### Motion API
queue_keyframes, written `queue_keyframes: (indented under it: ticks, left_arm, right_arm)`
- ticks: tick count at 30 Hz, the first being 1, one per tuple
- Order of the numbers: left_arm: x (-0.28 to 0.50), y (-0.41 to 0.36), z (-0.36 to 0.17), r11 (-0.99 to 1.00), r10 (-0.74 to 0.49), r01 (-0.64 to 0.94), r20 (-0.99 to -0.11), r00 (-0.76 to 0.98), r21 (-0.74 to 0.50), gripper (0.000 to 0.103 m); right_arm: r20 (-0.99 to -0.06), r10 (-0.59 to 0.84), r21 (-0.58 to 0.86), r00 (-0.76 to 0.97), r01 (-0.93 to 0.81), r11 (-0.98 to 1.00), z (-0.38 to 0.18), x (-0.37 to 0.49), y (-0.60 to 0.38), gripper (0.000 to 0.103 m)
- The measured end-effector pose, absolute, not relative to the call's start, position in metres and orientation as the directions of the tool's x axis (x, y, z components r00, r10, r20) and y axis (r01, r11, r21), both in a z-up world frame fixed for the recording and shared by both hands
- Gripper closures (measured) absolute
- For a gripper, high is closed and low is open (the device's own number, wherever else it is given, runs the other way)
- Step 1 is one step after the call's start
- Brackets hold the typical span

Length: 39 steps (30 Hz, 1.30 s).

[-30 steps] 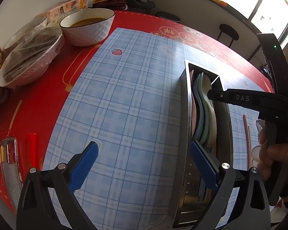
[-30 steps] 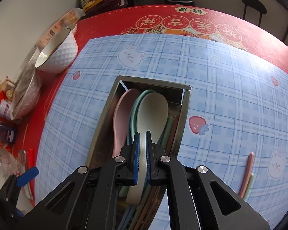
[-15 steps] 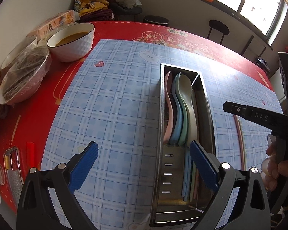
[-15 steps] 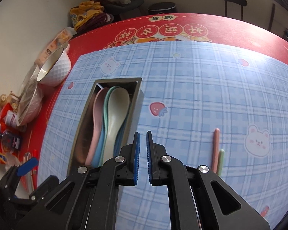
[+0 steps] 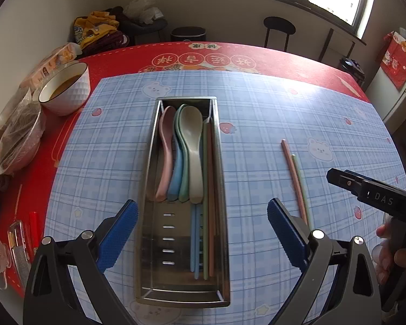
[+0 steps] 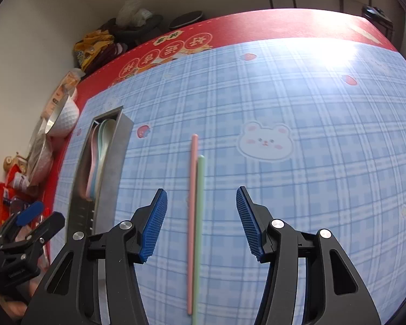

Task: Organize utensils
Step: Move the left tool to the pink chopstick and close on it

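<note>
Blue plaid matting [image 5: 116, 140] with bear and strawberry prints covers the working area of a red tabletop [image 5: 257, 54]; a window and a black stool [image 5: 278, 27] stand at the far wall.

Left gripper [image 5: 201, 233]: the fingers are spread wide and hold nothing. It hangs over the near end of the steel utensil tray [image 5: 154, 243], one blue pad on each side of the tray.

Utensil tray contents, near to far: chopsticks [image 5: 207, 216] in blue, green and pink lie lengthwise along the tray's right side. Four spoons lie side by side at the far end, bowls pointing away: pink spoon [image 5: 166, 146], blue spoon [image 5: 176, 170], green spoon [image 5: 184, 187] and cream spoon [image 5: 193, 149].

Right gripper [image 6: 201, 216]: the fingers are spread apart and hold nothing. It hangs above two loose chopsticks on the matting, well to the right of the tray. The pink chopstick [image 6: 192, 203] and the green chopstick [image 6: 199, 216] lie parallel and touching, between the two pads; the pink one reaches farther away. In the left wrist view the same gripper appears at the right edge, held by a hand [image 5: 389, 254].

Left edge of the tabletop: a white bowl [image 5: 67, 92] holding brown liquid, a film-covered dish [image 5: 19, 138] and packaged items.
</note>
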<state>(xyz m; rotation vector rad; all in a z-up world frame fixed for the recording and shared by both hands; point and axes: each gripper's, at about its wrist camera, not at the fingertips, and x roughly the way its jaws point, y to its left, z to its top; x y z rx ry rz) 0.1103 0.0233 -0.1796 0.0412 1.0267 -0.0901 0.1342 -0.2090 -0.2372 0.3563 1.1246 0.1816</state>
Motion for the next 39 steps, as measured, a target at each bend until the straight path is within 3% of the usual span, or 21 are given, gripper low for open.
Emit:
queue_keyframes:
  ticks: [9, 13, 15, 19, 22, 33, 39]
  left_arm:
    - [0.103, -0.046, -0.199, 0.979, -0.112, 0.201, -0.882, 0.457, -0.020, 0.009]
    - [0.107, -0.060, -0.219, 0.980, -0.124, 0.194, -0.902, 0.412, -0.046, 0.009]
    - [0.110, -0.061, -0.230, 0.984, -0.123, 0.166, -0.914, 0.387, -0.062, 0.012]
    - [0.120, -0.063, -0.250, 0.986, -0.139, 0.129, -0.931, 0.337, -0.101, 0.033]
    - [0.124, -0.066, -0.258, 0.985, -0.158, 0.123, -0.933, 0.323, -0.124, 0.044]
    - [0.137, -0.079, -0.263, 0.984, -0.159, 0.128, -0.932, 0.326, -0.124, 0.062]
    - [0.152, -0.092, -0.263, 0.984, -0.135, 0.157, -0.934, 0.332, -0.086, 0.062]
  right_arm:
    - [-0.868, 0.289, 0.377, 0.403, 0.158, 0.913, -0.261, 0.096, -0.274, 0.032]
    - [-0.865, 0.273, 0.370, 0.422, 0.168, 0.914, -0.262, 0.085, -0.294, 0.018]
    - [-0.863, 0.267, 0.368, 0.429, 0.172, 0.914, -0.264, 0.080, -0.303, 0.018]
    - [-0.867, 0.237, 0.344, 0.439, 0.181, 0.921, -0.267, 0.075, -0.319, 0.017]
    - [-0.866, 0.231, 0.339, 0.443, 0.180, 0.923, -0.269, 0.073, -0.329, 0.017]
    - [-0.853, 0.234, 0.329, 0.467, 0.133, 0.935, -0.265, 0.077, -0.335, 0.017]
    - [-0.855, 0.238, 0.334, 0.461, 0.139, 0.932, -0.267, 0.081, -0.335, 0.017]
